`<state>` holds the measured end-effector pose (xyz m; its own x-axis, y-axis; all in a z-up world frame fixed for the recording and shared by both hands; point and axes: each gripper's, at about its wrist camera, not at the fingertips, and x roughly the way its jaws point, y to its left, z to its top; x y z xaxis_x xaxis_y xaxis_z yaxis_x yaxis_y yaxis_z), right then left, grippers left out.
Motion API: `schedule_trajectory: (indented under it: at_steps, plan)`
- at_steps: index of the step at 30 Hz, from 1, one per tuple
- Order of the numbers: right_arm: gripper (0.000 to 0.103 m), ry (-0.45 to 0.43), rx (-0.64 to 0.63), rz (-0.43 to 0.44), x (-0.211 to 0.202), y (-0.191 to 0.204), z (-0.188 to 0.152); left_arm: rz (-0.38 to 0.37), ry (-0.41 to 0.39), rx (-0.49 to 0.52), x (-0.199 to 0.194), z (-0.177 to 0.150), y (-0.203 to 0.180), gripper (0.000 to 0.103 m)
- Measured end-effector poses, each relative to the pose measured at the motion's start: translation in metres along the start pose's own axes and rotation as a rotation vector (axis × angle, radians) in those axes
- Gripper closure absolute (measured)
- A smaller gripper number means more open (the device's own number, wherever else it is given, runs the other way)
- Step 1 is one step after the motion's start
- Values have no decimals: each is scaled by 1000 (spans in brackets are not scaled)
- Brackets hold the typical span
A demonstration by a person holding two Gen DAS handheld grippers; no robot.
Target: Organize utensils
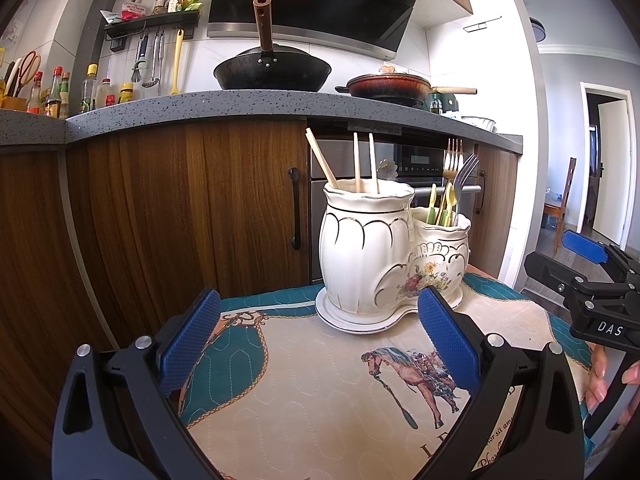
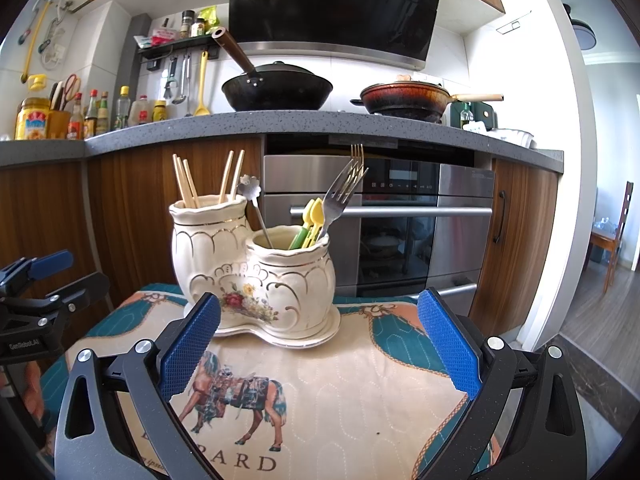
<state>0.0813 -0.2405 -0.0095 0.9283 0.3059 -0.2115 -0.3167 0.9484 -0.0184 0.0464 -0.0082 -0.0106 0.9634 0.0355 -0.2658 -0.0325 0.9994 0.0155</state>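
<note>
Kitchen cloth (image 2: 340, 392) carries a ceramic holder (image 2: 256, 276) — left gripper (image 1: 316, 344) and right gripper (image 2: 320, 344) both spread wide, empty.

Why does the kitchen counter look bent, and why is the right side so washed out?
Left wrist view: the fisheye lens bows the counter and darkens the corners; daylight overexposes the wall by the doorway. Right wrist view: same curving, with glare on the right wall; the ceramic holder stays sharp in the middle.
</note>
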Motion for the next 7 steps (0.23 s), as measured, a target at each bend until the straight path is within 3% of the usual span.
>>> schedule_trajectory:
  at_steps: [7]
  plan:
    - [5, 1, 0, 0, 0, 0, 0, 6, 1, -2, 0, 0, 0, 6]
